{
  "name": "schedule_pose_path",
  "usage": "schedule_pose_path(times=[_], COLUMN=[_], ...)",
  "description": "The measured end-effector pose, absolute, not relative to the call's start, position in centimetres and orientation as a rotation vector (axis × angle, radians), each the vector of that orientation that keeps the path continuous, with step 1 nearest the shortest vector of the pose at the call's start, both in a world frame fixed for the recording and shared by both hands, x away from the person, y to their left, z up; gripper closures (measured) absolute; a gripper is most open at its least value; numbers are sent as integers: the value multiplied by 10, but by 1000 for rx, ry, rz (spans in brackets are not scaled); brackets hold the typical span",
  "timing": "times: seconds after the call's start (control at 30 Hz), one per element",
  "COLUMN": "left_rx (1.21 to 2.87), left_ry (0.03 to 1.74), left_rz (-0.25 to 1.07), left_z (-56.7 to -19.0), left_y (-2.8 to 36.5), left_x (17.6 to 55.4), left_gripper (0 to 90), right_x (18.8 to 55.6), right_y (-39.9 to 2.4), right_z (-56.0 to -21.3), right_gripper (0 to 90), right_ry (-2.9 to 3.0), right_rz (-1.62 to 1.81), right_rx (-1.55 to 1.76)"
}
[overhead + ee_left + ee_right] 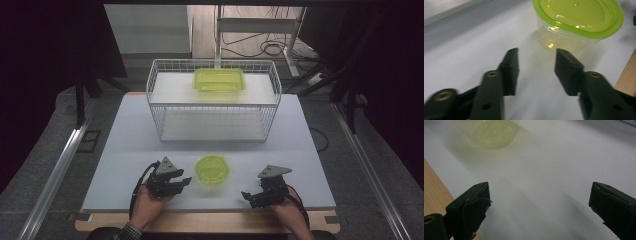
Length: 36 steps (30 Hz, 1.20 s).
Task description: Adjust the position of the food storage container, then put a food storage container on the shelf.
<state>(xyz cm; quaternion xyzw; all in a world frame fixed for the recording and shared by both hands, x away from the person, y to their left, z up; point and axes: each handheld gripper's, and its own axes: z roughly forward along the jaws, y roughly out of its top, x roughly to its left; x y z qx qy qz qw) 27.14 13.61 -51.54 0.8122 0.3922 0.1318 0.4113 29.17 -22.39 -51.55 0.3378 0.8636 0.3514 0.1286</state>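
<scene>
Overhead, the left gripper [187, 182] is sitting open just left of the round container [212, 170] on the white table [125, 150], a wire basket [155, 107] behind. Alongside its jaws, nothing is lying between them; reaching the container is coming next. Meanwhile the right gripper [539, 202] is gaping wide, empty.

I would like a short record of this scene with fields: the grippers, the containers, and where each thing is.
left gripper: open, nothing between the jaws, pointing at the round container
right gripper: open wide, nothing between the jaws, over bare table
round container: clear with green lid on, upright on the table, between the two grippers, untouched
rectangular container: green lid, on the top shelf of the wire rack
wire rack: white, at the far side of the table
</scene>
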Motion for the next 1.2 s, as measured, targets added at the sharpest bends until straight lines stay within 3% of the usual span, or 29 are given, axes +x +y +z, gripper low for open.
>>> schedule_pose_path(times=[0.2, 0.43, 1.2], left_rx=[2038, 2058, 2054], left_ry=[991, 1008, 958], left_rz=[392, 430, 484], left_z=[-518, -520, -527], left_y=[146, 151, 151], left_x=[259, 246, 234], left_gripper=[269, 70, 13], right_x=[292, 291, 293], right_y=[-224, -223, -226], right_z=[-515, -516, -514], right_gripper=[35, 35, 32], right_ry=[2509, 2514, 2472], right_rz=[1028, 1025, 1067], right_rx=[984, 981, 1009])
